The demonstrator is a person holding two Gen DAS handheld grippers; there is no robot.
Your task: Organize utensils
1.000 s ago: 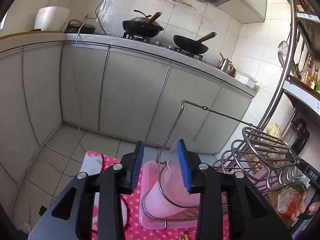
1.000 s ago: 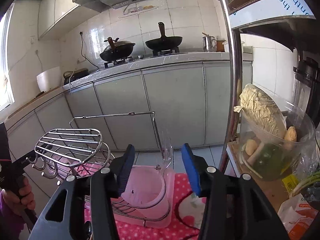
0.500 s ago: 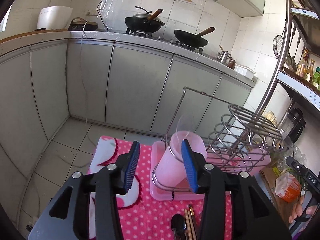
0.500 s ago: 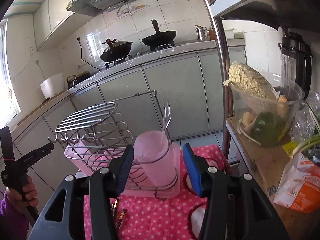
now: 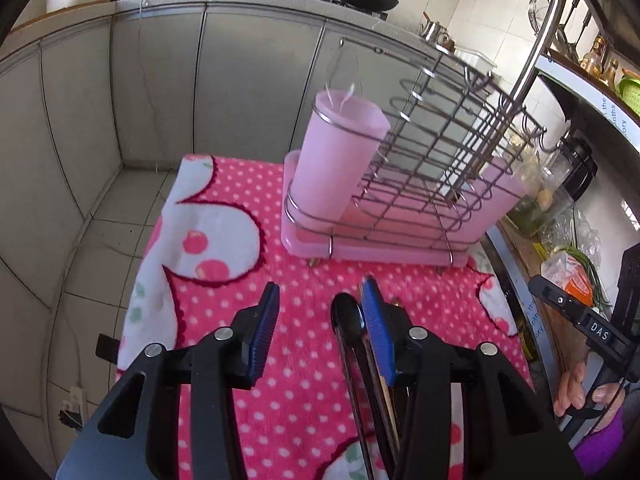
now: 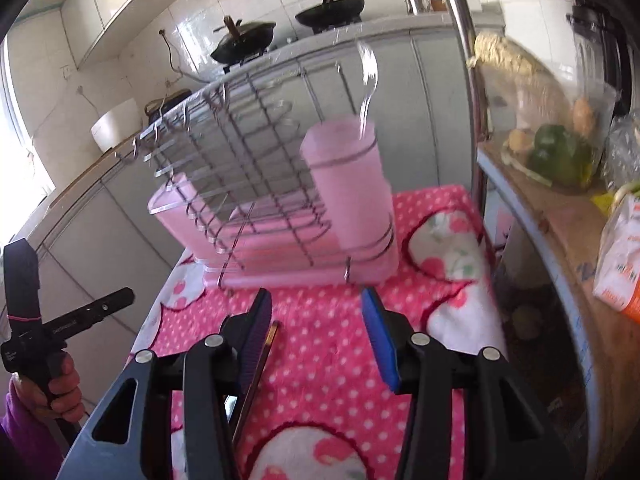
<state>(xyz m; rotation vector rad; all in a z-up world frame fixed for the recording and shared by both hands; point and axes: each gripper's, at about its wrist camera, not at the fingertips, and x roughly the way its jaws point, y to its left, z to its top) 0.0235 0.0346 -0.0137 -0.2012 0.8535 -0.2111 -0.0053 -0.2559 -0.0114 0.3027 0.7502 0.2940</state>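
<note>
**Both grippers are pulling back from the rack toward the loose utensils.**

Over the last second both views have been dropping from the pink cup [image 5: 340,160] to the pink dotted cloth [image 5: 240,208] on the tabletop, so the rack [image 5: 432,152] is now lying far from the jaws. The left gripper [image 5: 320,332] is hovering with its jaws open and empty; a black spoon [image 5: 347,320] and chopsticks [image 5: 382,392] are lying just beside its right finger. The right gripper [image 6: 316,332] is likewise holding its jaws open and empty, with the chopsticks [image 6: 256,372] showing beside its left finger. A clear plastic fork [image 6: 366,92] is standing in the cup. Judging from this, one utensil is stowed and the next pick-up is starting.
</note>
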